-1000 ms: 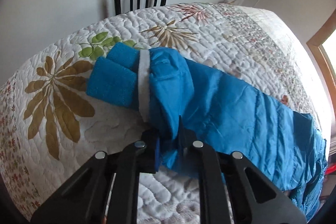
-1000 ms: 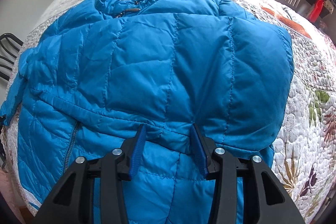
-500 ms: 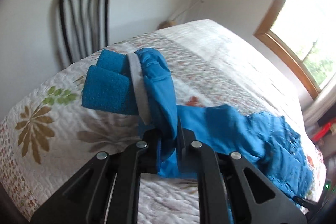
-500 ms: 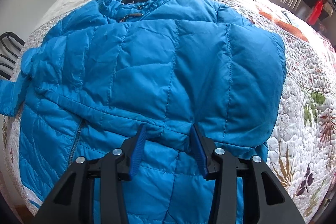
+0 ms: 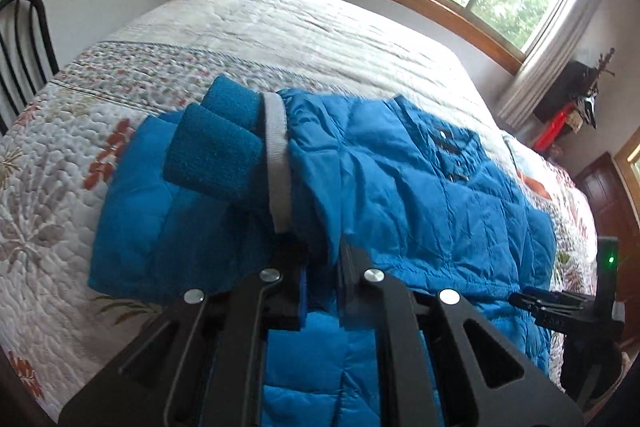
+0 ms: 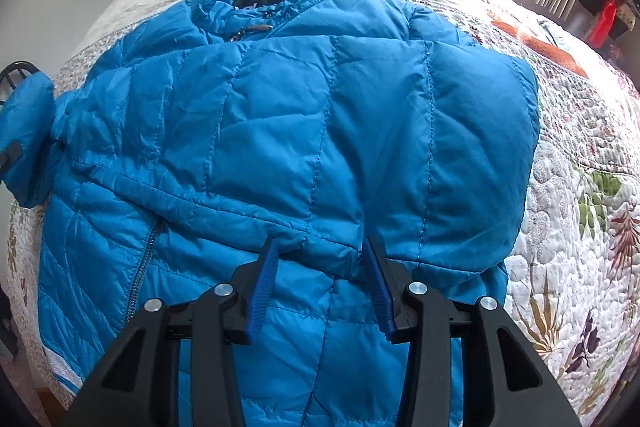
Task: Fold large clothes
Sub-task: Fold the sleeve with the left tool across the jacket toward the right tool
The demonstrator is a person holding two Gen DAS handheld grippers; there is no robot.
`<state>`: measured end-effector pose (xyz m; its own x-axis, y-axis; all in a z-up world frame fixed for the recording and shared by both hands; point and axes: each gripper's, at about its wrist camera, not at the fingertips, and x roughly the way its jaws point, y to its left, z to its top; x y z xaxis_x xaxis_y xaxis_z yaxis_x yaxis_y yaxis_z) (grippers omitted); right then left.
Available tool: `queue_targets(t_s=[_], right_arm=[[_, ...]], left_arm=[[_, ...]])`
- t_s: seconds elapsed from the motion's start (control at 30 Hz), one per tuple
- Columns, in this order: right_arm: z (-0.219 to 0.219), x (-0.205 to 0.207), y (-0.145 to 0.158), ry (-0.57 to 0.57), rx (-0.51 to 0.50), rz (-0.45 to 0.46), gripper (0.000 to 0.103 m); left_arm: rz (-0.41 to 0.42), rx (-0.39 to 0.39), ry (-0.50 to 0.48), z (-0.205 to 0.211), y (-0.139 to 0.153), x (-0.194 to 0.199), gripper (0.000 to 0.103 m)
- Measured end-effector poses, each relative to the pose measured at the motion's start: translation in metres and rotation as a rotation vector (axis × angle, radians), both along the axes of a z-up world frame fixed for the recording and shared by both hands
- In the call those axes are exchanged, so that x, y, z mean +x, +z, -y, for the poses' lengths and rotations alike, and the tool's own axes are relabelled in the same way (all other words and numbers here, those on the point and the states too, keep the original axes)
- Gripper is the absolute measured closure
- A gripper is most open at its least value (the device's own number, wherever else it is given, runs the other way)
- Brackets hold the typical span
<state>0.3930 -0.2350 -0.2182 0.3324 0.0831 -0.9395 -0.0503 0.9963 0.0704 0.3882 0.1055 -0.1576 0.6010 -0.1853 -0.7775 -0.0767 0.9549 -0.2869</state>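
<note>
At the left edge of the scene a black chair (image 5: pixel 22 39) stands against the wall beside the bed, and the quilt (image 5: pixel 280 23) with its leaf print spreads under everything. The blue puffer jacket (image 6: pixel 320 131) lies flat on that quilt, collar toward the far side, one sleeve already laid across the chest. The step in hand appears to be the second sleeve fold: the left gripper (image 5: pixel 322 259) has its fingers clenched on the sleeve (image 5: pixel 316 163) just behind the grey-banded cuff (image 5: pixel 218 143), holding it raised over the jacket's left side. Further right, the right gripper (image 6: pixel 320 251) rests low on the jacket body with its fingers spread wide, a ridge of fabric at the folded sleeve's edge lying between them but not pinched, so it seems only to steady the cloth. The next move likely calls for carrying the cuff across the chest, laying the sleeve flat over the first one, and letting go without dragging the slippery shell askew.
</note>
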Motion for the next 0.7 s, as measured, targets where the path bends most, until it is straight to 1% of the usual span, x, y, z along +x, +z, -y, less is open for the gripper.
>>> queue_targets(t_s=[0.1, 0.17, 0.2, 0.27, 0.3, 0.37, 0.4, 0.5, 0.63, 0.7], right_arm=[[0.000, 0.001, -0.002, -0.001, 0.002, -0.003, 0.059], [0.000, 0.002, -0.002, 0.000, 0.001, -0.003, 0.059], [0.000, 0.002, -0.003, -0.001, 0.001, -0.004, 0.059], [-0.001, 0.002, -0.003, -0.002, 0.000, -0.004, 0.059], [-0.002, 0.002, -0.003, -0.003, -0.001, -0.003, 0.059], [-0.003, 0.002, -0.002, -0.002, 0.000, -0.003, 0.059], [-0.004, 0.001, 0.000, -0.001, 0.000, -0.002, 0.058], [-0.011, -0.001, 0.007, 0.018, 0.013, 0.007, 0.057], [-0.036, 0.001, 0.021, 0.087, 0.064, 0.020, 0.058], [-0.052, 0.003, 0.026, 0.125, 0.081, 0.024, 0.057]], left_arm=[[-0.063, 0.024, -0.026, 0.015, -0.028, 0.010, 0.094], [-0.078, 0.038, -0.034, 0.020, -0.038, 0.011, 0.091], [-0.086, 0.031, -0.044, 0.021, -0.039, 0.011, 0.090], [-0.104, -0.020, -0.065, 0.018, -0.041, 0.009, 0.081], [-0.106, -0.033, -0.076, 0.017, -0.040, 0.006, 0.080], [-0.122, -0.039, -0.086, 0.016, -0.039, 0.001, 0.067], [-0.125, -0.052, -0.089, 0.012, -0.035, -0.005, 0.065], [-0.096, -0.075, -0.085, -0.004, -0.021, -0.027, 0.062], [-0.059, -0.043, 0.000, -0.036, -0.009, -0.039, 0.061], [-0.075, 0.010, 0.064, -0.054, -0.011, -0.033, 0.061]])
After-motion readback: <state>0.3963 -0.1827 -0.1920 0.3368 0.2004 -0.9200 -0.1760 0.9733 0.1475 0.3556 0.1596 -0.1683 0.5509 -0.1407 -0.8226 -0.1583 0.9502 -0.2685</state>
